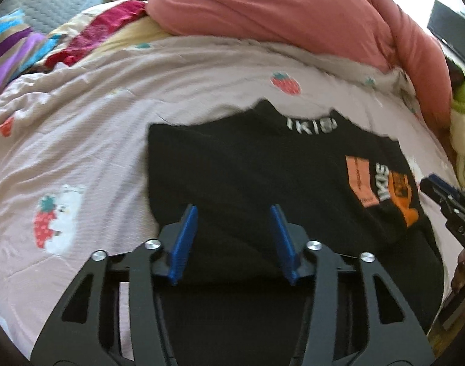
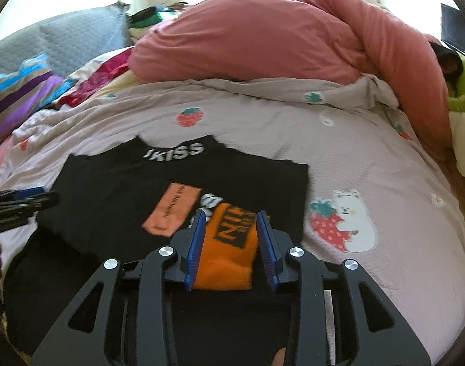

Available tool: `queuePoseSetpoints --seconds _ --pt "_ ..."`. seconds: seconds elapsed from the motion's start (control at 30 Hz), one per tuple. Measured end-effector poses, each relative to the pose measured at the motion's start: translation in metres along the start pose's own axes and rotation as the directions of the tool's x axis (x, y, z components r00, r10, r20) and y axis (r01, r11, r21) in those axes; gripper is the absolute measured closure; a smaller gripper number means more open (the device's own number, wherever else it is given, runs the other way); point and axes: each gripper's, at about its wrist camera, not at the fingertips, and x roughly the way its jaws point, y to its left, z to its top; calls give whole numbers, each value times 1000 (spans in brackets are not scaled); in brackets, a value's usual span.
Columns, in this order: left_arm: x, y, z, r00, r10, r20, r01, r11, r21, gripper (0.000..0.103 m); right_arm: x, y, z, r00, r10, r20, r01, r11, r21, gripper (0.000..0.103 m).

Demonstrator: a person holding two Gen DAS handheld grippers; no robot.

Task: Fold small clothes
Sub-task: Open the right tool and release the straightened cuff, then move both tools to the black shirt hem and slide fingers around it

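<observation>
A small black top with white lettering at the neck and orange and pink patches lies flat on the bed, also in the right wrist view. My left gripper is open above its left half, nothing between the blue pads. My right gripper is open above its right lower part, over the orange patch. The right gripper's tip shows at the right edge of the left wrist view. The left gripper's tip shows at the left edge of the right wrist view.
The bed has a pale pink quilt with strawberry prints. A bunched salmon duvet lies at the back. Striped and red clothes are piled at the back left. A grey pillow lies behind them. Green and cream fabric lies at the right edge.
</observation>
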Motion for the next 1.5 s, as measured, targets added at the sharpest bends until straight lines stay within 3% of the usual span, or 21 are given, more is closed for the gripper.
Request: queuePoseSetpoints --seconds 0.13,0.3,0.43,0.53,0.57,0.67,1.3,1.5 --pt "15 0 -10 999 12 -43 -12 1000 1 64 2 22 -1 999 46 -16 -47 997 -56 70" --pt "16 0 -15 999 19 -41 -18 1000 12 64 15 47 0 992 110 -61 -116 988 -104 70" --pt "15 0 -16 999 19 -40 -19 1000 14 64 36 45 -5 990 55 -128 -70 991 -115 69" --pt "14 1 -16 999 19 -39 -18 1000 17 64 49 35 -14 984 -19 -179 -2 993 -114 64" --pt "14 1 -16 999 18 -39 -17 1000 18 64 53 28 -17 982 -11 -189 -5 997 -83 59" --pt "14 0 -17 999 20 -35 -19 1000 22 64 53 16 -21 982 35 -186 -38 999 -13 59" --pt "6 1 -20 1000 18 -25 -18 1000 15 64 23 20 -26 990 62 -129 -59 998 26 47" --pt "1 2 -22 1000 15 -19 -15 1000 10 64 12 22 -25 991 71 -110 -67 997 38 38"
